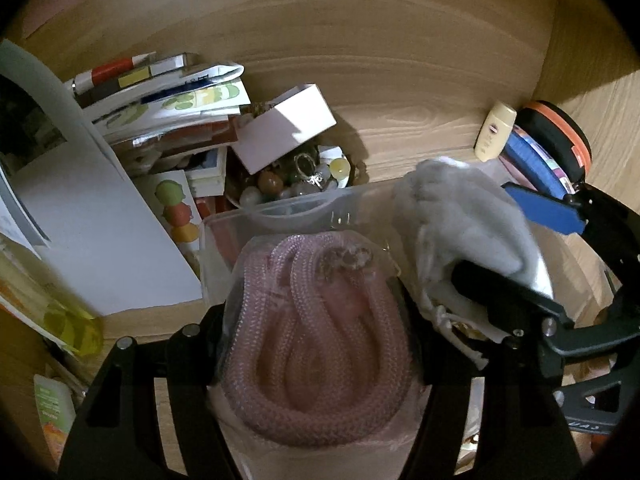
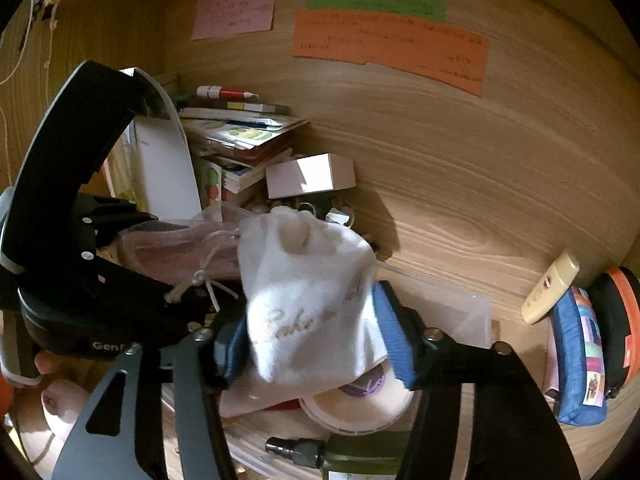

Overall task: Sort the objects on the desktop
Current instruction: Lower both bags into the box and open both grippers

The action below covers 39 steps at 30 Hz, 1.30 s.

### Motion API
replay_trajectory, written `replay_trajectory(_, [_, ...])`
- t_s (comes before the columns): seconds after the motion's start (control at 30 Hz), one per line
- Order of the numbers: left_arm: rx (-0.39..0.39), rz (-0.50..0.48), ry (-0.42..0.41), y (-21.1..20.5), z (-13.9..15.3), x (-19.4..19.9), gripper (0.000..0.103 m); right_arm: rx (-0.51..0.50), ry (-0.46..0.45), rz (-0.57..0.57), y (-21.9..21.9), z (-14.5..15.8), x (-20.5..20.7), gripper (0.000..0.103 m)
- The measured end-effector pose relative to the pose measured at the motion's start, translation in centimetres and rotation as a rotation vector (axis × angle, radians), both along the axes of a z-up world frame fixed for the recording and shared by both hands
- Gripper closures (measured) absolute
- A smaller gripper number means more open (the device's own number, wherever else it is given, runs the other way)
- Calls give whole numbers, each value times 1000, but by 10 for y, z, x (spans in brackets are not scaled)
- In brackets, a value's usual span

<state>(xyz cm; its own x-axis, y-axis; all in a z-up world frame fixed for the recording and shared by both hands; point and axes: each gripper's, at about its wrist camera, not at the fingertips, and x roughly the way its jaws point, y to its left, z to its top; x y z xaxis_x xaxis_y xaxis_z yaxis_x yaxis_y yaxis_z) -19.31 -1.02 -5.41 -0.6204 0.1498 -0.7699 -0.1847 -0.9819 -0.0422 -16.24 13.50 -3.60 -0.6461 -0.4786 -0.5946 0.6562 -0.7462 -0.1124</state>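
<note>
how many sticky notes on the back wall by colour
Counted in the right wrist view:
pink note: 1
green note: 1
orange note: 1
Total: 3 notes on the wooden back wall

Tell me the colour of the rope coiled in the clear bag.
Pale pink, a braided rope inside the clear bag; the left wrist view shows it best.
</note>
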Motion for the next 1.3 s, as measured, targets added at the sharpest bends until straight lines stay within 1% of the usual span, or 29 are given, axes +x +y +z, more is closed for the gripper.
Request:
replay_trajectory(0.03, [8, -2, -3, -1, 1, 0, 35, -2, -3, -5, 1, 0, -1, 40])
replay_trajectory(0.1, [20, 3, 10, -4, 5, 3, 31, -12, -5, -19, 3, 2, -4, 24])
replay_trajectory(0.13, [21, 4, 19, -5, 8, 4, 29, -19, -1, -25, 5, 3, -5, 23])
replay_trajectory(0.23, [28, 3, 44, -8, 16, 9, 26, -35, 2, -26, 9, 7, -5, 23])
replay_trajectory(0.33, [41, 5, 60, -10, 22, 12, 21, -40, 15, -39, 13, 13, -3, 23])
replay_trajectory(0.4, [51, 4, 73, -12, 27, 15, 20, -43, 21, -47, 15, 17, -1, 23])
replay_trajectory(0.5, [46, 3, 100, -14, 36, 23, 19, -57, 23, -59, 20, 24, 3, 23])
replay_trajectory(0.57, [41, 4, 123, -13, 42, 30, 14, -60, 26, -63, 24, 29, 8, 22])
replay_trajectory(0.63, [34, 4, 152, -13, 48, 38, 11, -65, 27, -67, 29, 33, 14, 22])
replay_trajectory(0.73, [14, 8, 190, -7, 54, 49, 11, -71, 28, -70, 36, 36, 23, 21])
replay_trajectory(0.9, [12, 26, 233, -18, 67, 78, 9, -83, 34, -76, 51, 40, 42, 20])
replay_trajectory(0.93, [9, 31, 237, -20, 68, 82, 9, -89, 35, -74, 55, 41, 47, 19])
replay_trajectory(1.0, [2, 44, 248, -27, 69, 95, 9, -96, 35, -73, 62, 41, 56, 14])
replay_trajectory(1.13, [-24, 79, 249, -41, 64, 116, 9, -101, 36, -68, 71, 35, 73, 13])
replay_trajectory(1.3, [-59, 126, 211, -59, 47, 139, 8, -85, 12, -56, 75, 21, 87, 13])
